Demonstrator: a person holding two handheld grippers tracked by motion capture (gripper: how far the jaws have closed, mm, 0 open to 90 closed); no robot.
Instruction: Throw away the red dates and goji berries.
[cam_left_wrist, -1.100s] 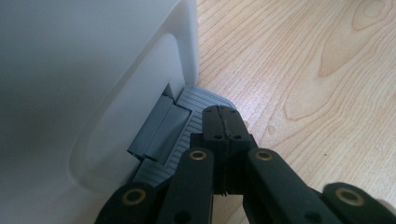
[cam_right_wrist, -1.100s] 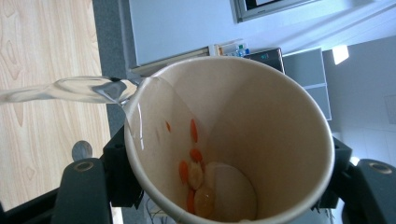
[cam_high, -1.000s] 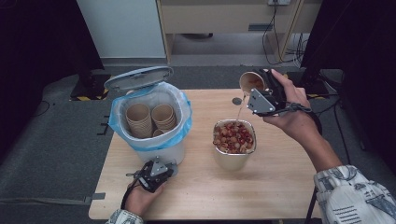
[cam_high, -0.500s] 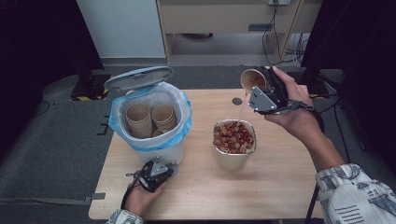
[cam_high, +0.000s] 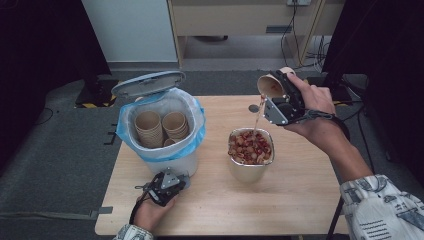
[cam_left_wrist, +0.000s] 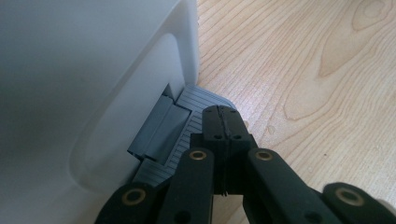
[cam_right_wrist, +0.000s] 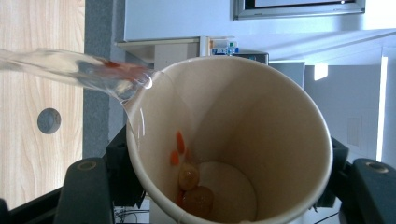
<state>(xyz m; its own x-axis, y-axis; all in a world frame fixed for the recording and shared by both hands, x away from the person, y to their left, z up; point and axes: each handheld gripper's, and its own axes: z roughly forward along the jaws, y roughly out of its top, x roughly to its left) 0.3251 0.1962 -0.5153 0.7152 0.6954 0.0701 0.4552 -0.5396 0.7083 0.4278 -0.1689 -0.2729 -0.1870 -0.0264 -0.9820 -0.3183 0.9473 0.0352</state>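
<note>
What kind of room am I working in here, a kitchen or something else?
Probably a lab or office test space, not a kitchen: a plain wooden table on grey carpet, loose cables under a desk behind, and dark curtains at both sides.

High view: above the table's (cam_high: 300, 200) near edge, facing forward and down, bin (cam_high: 165, 150) left of centre, bowl (cam_high: 251, 159) centre. Left gripper view: low over the wood, very close to the bin's wall (cam_left_wrist: 70, 84), filling frame left. Right gripper view: turned sideways, straight into the tipped cup (cam_right_wrist: 233, 140) from close. Shared: tabletop, bin, cup (cam_high: 272, 85).
</note>
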